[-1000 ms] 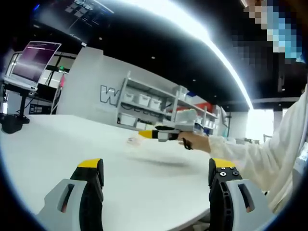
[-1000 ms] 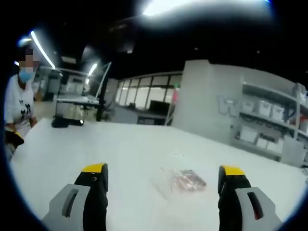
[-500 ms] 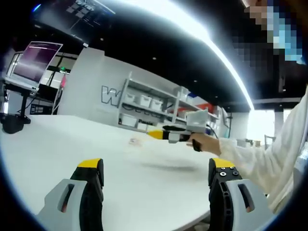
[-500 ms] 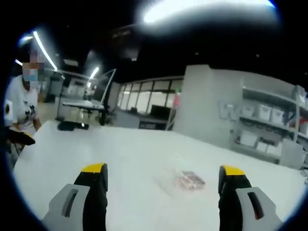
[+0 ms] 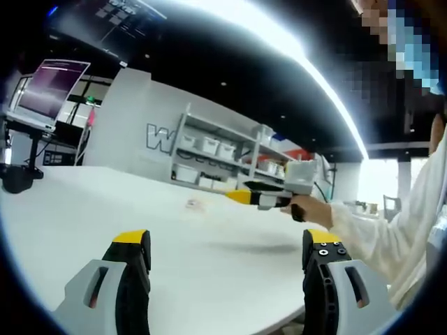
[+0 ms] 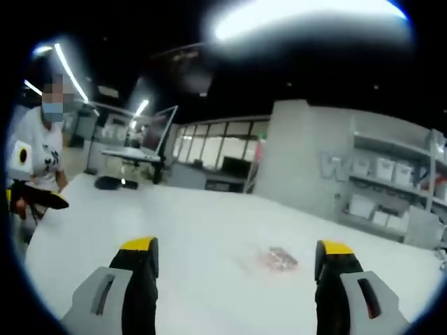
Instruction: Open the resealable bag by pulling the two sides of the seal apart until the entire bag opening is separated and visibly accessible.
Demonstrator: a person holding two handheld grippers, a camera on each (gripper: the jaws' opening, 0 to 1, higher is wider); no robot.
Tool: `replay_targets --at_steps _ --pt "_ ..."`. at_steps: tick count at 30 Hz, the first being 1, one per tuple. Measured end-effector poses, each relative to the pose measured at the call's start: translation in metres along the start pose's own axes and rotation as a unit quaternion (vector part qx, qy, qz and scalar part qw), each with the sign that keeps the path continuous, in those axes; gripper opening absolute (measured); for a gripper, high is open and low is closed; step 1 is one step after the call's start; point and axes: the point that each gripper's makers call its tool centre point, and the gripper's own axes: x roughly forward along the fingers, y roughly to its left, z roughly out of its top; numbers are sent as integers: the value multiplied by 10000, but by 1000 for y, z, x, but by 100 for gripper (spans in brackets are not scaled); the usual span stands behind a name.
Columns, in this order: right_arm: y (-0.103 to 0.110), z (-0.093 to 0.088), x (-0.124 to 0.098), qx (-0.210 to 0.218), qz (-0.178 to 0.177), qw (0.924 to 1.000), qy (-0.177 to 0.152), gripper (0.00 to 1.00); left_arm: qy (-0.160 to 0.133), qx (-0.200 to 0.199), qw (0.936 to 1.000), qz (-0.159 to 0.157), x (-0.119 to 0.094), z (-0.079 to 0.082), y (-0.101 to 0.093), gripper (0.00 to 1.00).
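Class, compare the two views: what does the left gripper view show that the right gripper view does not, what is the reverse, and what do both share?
Left gripper view: a tilted screen at far left, and the right gripper held over the table by a hand in a white sleeve.

Right gripper view: a row of windows, and a desk with a lamp arm behind the table.

Both: the white table, the resealable bag lying flat on it, untouched, and the shelving with white bins. Each view's own jaws stand open.
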Motion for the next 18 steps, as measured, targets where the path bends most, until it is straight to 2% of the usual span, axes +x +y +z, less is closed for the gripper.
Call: replay_targets --at_steps 8,18 --pt "2 4 -17 -46 -37 9999 -116 93 38 5 10000 -21 2 -2 -2 87" --pt "3 -2 -41 -59 -170 9997 -137 93 63 -29 10000 8 2 -4 0 87"
